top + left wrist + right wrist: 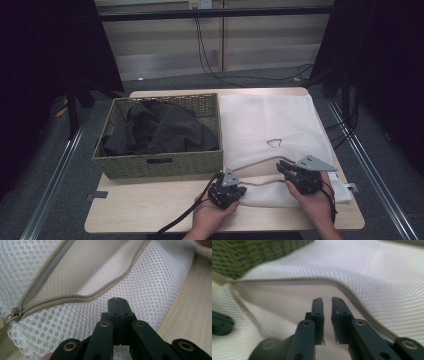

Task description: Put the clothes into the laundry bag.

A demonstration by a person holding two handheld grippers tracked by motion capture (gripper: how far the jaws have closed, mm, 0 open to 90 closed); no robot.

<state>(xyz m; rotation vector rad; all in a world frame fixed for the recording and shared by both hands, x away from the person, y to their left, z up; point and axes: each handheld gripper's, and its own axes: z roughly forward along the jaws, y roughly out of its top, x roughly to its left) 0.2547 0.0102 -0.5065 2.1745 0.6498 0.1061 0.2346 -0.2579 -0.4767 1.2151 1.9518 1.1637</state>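
A woven green basket (160,165) sits on the left half of the light wooden tabletop (150,210), and a heap of dark clothing (160,130) fills it almost to the rim. Just beside the basket, on the right half, lies a large white mesh laundry bag (270,125), flat and spread toward the far edge. Its beige zipper (75,296) runs along the near end and is undone, so the mouth gapes and the pale inside shows; nothing can be made out inside the bag. The zipper pull (12,315) lies at the closed end of the opening, seen in the left gripper view.

The left hand-held gripper (239,192) is at the bag's near left corner, its jaws pressed together on a fold of mesh below the zipper. The right hand-held gripper (282,167) is at the bag's near right part, over the opening; its jaws stand a narrow gap apart, and whether they hold fabric cannot be told.
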